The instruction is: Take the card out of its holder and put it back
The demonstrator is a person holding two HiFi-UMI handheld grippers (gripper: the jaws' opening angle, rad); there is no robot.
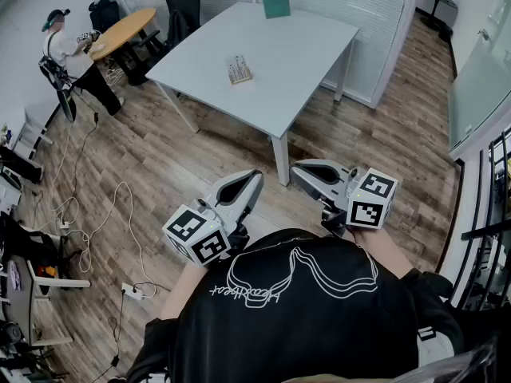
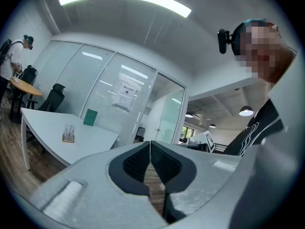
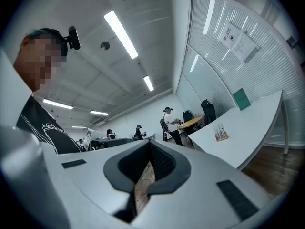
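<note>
A small wooden holder (image 1: 239,70) with cards standing in it sits near the middle of the white table (image 1: 303,62). It also shows in the left gripper view as the holder (image 2: 69,135) and in the right gripper view as the holder (image 3: 220,133). Both grippers are held close to the person's chest, well short of the table. My left gripper (image 1: 254,175) is shut with nothing in it, its pads touching (image 2: 150,144). My right gripper (image 1: 297,170) is likewise shut and empty (image 3: 150,144).
A green board (image 1: 276,1) stands at the table's far edge. A black chair (image 1: 182,6) and a round wooden table (image 1: 121,30) with a person beside it are at the far left. Cables (image 1: 104,214) trail over the wood floor on the left.
</note>
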